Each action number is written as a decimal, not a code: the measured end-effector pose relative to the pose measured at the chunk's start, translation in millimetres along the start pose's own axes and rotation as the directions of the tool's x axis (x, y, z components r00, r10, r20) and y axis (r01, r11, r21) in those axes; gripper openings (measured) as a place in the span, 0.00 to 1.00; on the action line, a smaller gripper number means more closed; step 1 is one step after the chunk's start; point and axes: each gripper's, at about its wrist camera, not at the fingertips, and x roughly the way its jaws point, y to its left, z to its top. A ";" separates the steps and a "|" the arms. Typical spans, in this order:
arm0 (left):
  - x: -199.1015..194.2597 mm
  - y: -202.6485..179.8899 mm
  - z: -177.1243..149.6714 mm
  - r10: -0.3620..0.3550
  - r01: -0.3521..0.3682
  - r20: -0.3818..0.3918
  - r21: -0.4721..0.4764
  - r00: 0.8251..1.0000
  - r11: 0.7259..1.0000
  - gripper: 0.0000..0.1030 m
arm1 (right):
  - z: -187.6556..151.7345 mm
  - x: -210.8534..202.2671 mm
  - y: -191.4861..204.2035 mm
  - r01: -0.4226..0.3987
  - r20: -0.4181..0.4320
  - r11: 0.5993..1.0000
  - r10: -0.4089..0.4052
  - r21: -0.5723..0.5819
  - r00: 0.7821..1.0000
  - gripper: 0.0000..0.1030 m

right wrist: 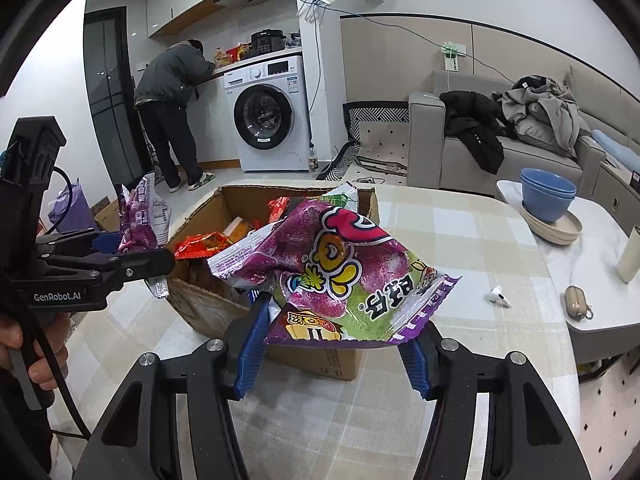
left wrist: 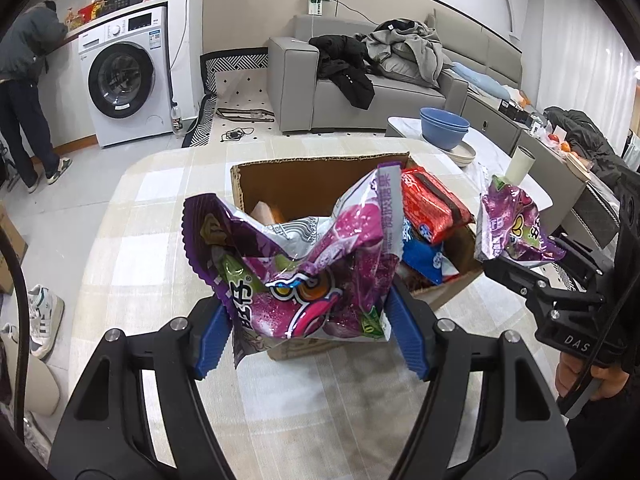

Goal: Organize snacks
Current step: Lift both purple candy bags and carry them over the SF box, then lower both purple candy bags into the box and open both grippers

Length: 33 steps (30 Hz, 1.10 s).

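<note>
Left tool in your hand is clamped half-wide on a crumpled purple candy bag, held above the near edge of the cardboard box on the checked tabletop. To its right, your right tool grips a second purple candy bag on narrower jaws, also above the box. You look mid-sort: both bags are lifted clear of the red and blue packets inside. Next, you need a clear spot to set each bag down.
</note>
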 end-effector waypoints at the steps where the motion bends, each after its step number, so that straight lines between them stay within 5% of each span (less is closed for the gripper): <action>1: 5.0 -5.1 0.9 0.002 -0.002 -0.004 -0.001 1.000 1.000 0.66 | 1.9 2.3 0.8 -0.002 -0.001 1.000 0.002 -0.003 1.000 0.58; 33: 45.5 -18.0 27.7 0.038 -0.037 -0.037 0.043 0.999 0.998 0.67 | 37.8 57.4 21.2 -0.050 -0.045 0.998 0.049 -0.023 0.998 0.58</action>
